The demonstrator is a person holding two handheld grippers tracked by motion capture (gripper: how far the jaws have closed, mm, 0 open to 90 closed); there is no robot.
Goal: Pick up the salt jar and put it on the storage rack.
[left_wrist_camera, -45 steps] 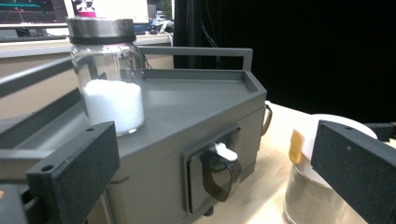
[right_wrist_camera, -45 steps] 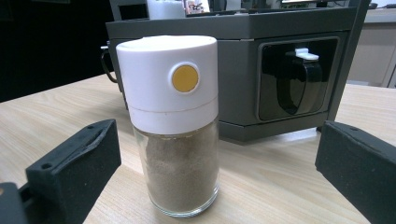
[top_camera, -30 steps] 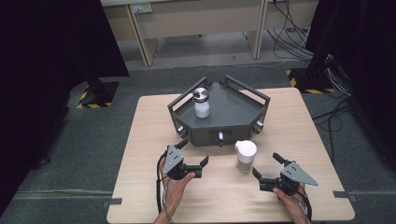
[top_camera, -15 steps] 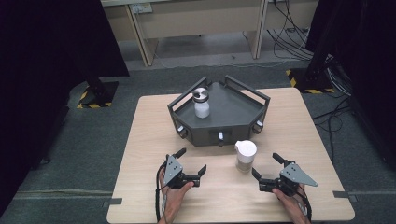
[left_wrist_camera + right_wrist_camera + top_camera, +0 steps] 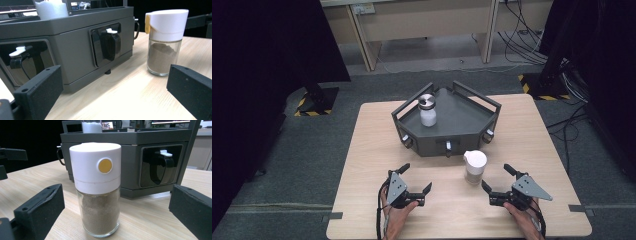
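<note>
Even light, perhaps slightly soft

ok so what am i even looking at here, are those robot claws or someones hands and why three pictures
No robot: a person holds a hand-held two-jaw gripper in each hand. The high view looks down on a wooden table; the left gripper and right gripper sit near its front edge, both open and empty. The other two pictures come from cameras riding on each gripper, looking out between its black jaws. On the table stands a glass spice jar with a white cap, and behind it a grey angular tray with switches on its front, holding a white bottle. Nothing is held.
</note>
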